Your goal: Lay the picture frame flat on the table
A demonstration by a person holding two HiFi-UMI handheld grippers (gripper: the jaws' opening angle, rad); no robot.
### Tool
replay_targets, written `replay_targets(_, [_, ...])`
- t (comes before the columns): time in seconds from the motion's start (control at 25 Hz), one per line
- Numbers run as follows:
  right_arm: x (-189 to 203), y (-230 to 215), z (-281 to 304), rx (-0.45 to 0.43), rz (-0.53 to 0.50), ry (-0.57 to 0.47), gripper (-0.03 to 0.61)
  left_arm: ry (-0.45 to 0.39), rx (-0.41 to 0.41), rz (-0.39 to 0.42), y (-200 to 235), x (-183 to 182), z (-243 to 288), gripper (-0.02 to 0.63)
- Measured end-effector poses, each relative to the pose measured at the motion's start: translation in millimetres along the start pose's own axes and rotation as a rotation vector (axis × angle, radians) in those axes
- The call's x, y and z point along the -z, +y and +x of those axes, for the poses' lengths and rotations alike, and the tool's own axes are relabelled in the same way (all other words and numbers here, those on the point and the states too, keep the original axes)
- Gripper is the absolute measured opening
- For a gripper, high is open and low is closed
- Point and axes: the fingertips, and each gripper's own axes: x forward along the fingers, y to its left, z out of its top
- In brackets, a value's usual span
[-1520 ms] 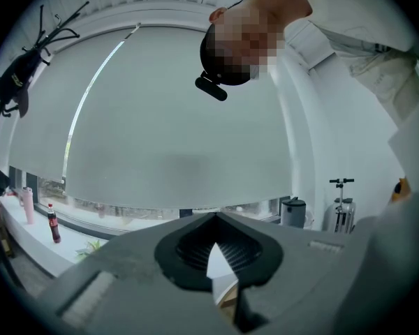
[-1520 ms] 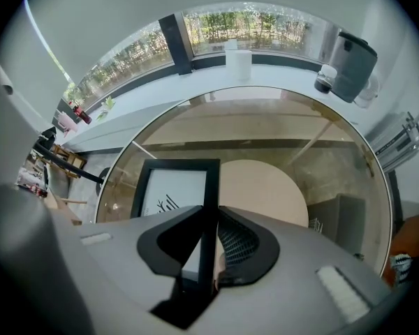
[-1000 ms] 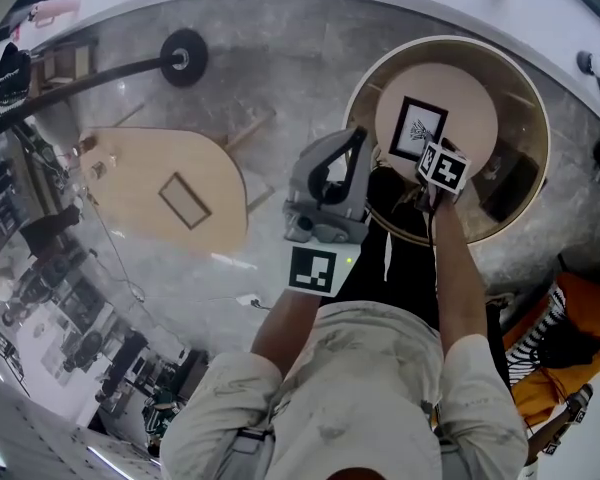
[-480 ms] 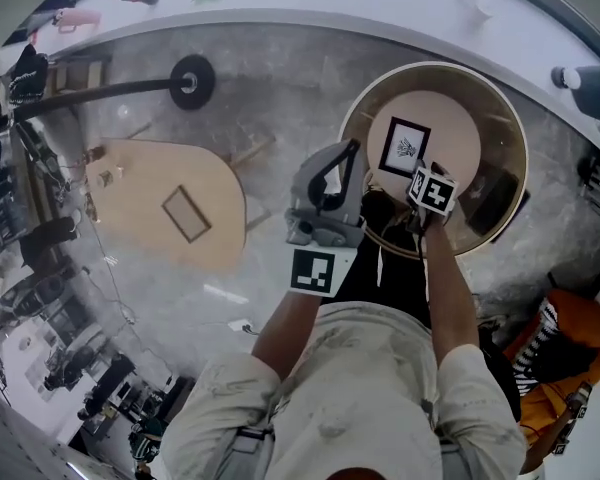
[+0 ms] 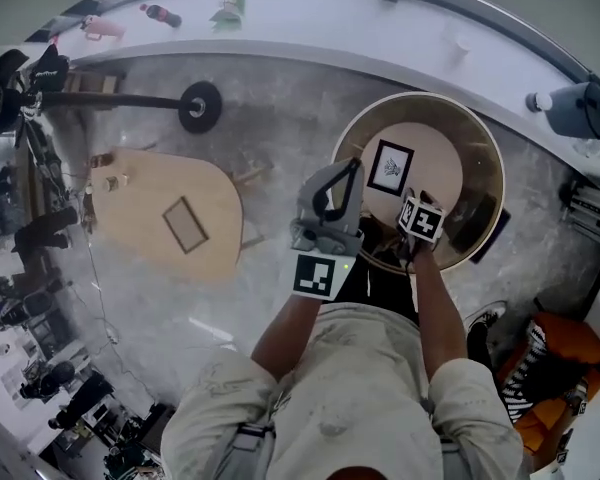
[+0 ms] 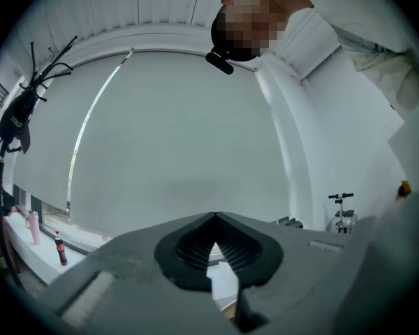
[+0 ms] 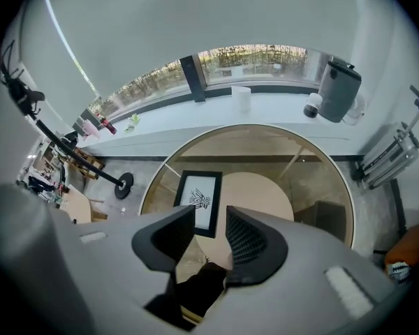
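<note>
We see the picture frame [image 5: 390, 167] lying flat and face up on the round table [image 5: 425, 96], left of its middle. Its long side runs away from us toward the white window sill [image 5: 310, 18]. It holds a dark sketch on white, and we can read no writing on it.

Our right gripper [image 7: 209, 215] hangs over the table's near edge, jaws apart with nothing between them. The frame's near end is just beyond the left jaw. Our left gripper [image 6: 214, 217] points up at a grey blind [image 6: 181, 138], jaw tips together and empty.

On the sill stand a bottle [image 5: 160, 14], its label too small to read, a white cup [image 7: 241, 95] and a grey machine [image 7: 339, 79]
</note>
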Motion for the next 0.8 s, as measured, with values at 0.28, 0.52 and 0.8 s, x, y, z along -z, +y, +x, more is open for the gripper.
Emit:
replay_targets(0.28, [-2.2, 6.8, -52.9, -0.039, -0.024, -0.085, 0.141, -0.027, -0.009, 0.020, -20.0, -31.1, -21.1, 0.003])
replay_targets(0.52, [-1.8, -1.5, -95.1, -0.056, -0.032, -0.157, 0.141, -0.052, -0.012, 0.026, -42.2, -51.3, -38.2, 0.003])
replay_targets(0.8, [-15.2, -14.6, -145.3, -0.080, -0.047, -0.264, 0.141, -0.074, -0.020, 0.046, -64.3, -71.0, -51.0, 0.003])
